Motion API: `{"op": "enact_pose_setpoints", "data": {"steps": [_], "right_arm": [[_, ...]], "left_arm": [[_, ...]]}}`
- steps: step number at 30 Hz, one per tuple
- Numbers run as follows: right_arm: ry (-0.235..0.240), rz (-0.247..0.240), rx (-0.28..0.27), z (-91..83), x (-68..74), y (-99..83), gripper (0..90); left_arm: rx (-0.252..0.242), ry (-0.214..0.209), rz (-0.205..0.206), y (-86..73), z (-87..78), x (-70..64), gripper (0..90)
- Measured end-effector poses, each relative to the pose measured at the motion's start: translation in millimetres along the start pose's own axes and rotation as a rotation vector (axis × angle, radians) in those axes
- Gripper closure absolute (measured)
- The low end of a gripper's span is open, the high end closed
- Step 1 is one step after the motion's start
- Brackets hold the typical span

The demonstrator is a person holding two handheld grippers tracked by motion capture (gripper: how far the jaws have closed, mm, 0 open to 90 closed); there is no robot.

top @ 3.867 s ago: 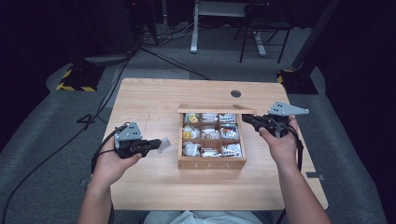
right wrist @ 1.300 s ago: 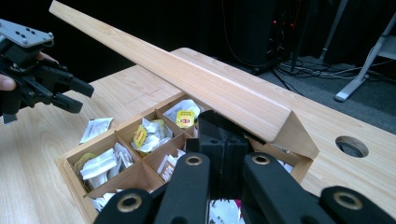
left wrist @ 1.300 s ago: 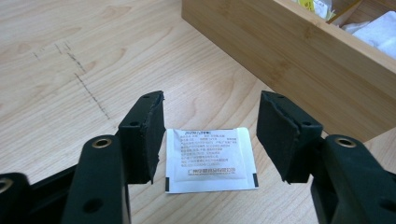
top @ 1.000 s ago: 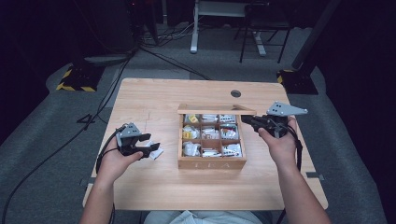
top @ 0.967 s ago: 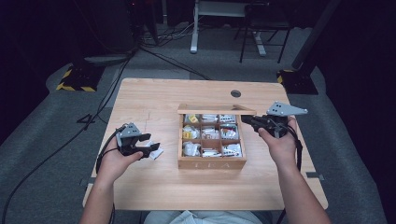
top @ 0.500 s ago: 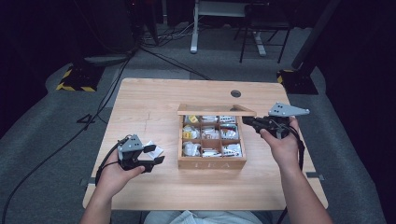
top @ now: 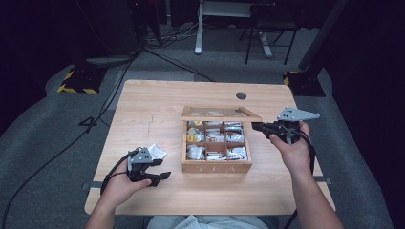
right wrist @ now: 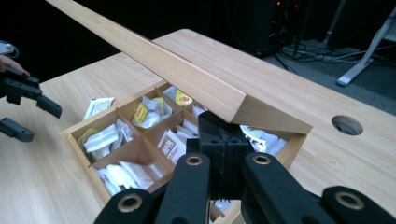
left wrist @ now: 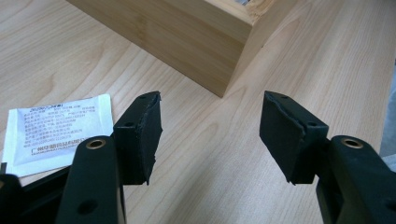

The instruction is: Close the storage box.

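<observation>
High view: left claw (top: 160, 177) spread beside sachet (top: 156, 151) (lying flat), right claw (top: 258, 127) pinching lid (top: 221, 113).

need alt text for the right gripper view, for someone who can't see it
The right gripper, its black jaws closed, props up the wooden lid of a compartmented tea box filled with tea sachets. Another sachet lies on the wooden table beside the box, and the left gripper sits open at the far left.

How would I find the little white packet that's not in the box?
Find the wooden box in the middle of the table. Left of it, by the left gripper, lies one packet. It alone lies flat on bare wood.
</observation>
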State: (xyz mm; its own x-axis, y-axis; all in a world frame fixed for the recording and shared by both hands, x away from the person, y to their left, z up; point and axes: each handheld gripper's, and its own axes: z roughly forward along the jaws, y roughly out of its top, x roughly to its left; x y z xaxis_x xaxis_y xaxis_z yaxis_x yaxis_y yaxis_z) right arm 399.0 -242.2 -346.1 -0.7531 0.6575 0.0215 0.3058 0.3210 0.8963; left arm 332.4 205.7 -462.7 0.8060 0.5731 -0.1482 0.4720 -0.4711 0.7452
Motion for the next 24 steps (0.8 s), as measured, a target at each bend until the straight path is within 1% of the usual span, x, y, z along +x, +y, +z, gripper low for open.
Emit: {"op": "enact_pose_setpoints", "data": {"steps": [2, 4, 5, 6, 8, 9, 10, 12, 14, 15, 18, 19, 20, 21, 22, 23, 24], "right_arm": [[0.003, 0.001, 0.005, -0.2, 0.0, -0.1, 90.0], [0.014, 0.008, 0.034, -0.9, 1.0, -0.8, 90.0], [0.014, 0.008, 0.034, -0.9, 1.0, -0.8, 90.0], [0.021, 0.011, 0.054, -1.4, 2.3, -1.2, 90.0], [0.025, 0.011, 0.074, -2.1, 3.8, -1.4, 90.0], [0.025, 0.011, 0.074, -2.1, 3.8, -1.4, 90.0], [0.034, 0.021, 0.101, -3.1, 5.6, -2.1, 90.0], [0.04, 0.027, 0.116, -4.2, 6.7, -2.8, 89.7], [0.042, 0.034, 0.135, -5.9, 8.2, -3.1, 88.6], [0.042, 0.034, 0.135, -5.9, 8.2, -3.1, 88.6], [0.043, 0.038, 0.173, -8.7, 11.4, -3.9, 87.8], [0.043, 0.038, 0.173, -8.7, 11.4, -3.9, 87.8], [0.048, 0.042, 0.192, -9.7, 12.2, -4.6, 87.0], [0.048, 0.042, 0.192, -9.7, 12.2, -4.6, 87.0], [0.052, 0.046, 0.215, -9.7, 13.0, -5.4, 85.7], [0.052, 0.046, 0.215, -9.7, 13.0, -5.4, 85.7], [0.058, 0.043, 0.25, -9.0, 14.0, -6.2, 83.9]], "left_arm": [[0.006, -0.003, 0.0, -0.6, 0.4, 0.8, 39.6], [0.01, 0.009, -0.008, -2.0, 0.1, 2.8, 39.6], [0.01, 0.009, -0.008, -2.0, 0.1, 2.8, 39.7], [0.01, 0.011, -0.01, -2.9, -0.4, 4.0, 39.6], [0.011, 0.011, -0.014, -3.4, -1.0, 4.5, 39.7], [0.011, 0.011, -0.014, -3.4, -1.0, 4.5, 39.7], [0.01, 0.012, -0.014, -3.6, -1.3, 4.7, 39.7], [0.013, 0.012, -0.014, -3.7, -1.2, 4.8, 39.7], [0.013, 0.012, -0.014, -4.0, -0.5, 5.2, 39.7], [0.013, 0.012, -0.014, -4.0, -0.5, 5.2, 39.6], [0.019, 0.01, -0.015, -4.7, 0.9, 5.4, 39.6], [0.019, 0.01, -0.015, -4.7, 0.9, 5.4, 39.6], [0.022, 0.012, -0.017, -5.0, 1.2, 5.8, 39.6], [0.022, 0.012, -0.017, -5.0, 1.2, 5.8, 39.6], [0.021, 0.011, -0.021, -5.4, 1.9, 6.4, 39.5], [0.021, 0.011, -0.021, -5.4, 1.9, 6.4, 39.4], [0.026, 0.008, -0.023, -5.8, 2.3, 6.6, 39.4]]}}
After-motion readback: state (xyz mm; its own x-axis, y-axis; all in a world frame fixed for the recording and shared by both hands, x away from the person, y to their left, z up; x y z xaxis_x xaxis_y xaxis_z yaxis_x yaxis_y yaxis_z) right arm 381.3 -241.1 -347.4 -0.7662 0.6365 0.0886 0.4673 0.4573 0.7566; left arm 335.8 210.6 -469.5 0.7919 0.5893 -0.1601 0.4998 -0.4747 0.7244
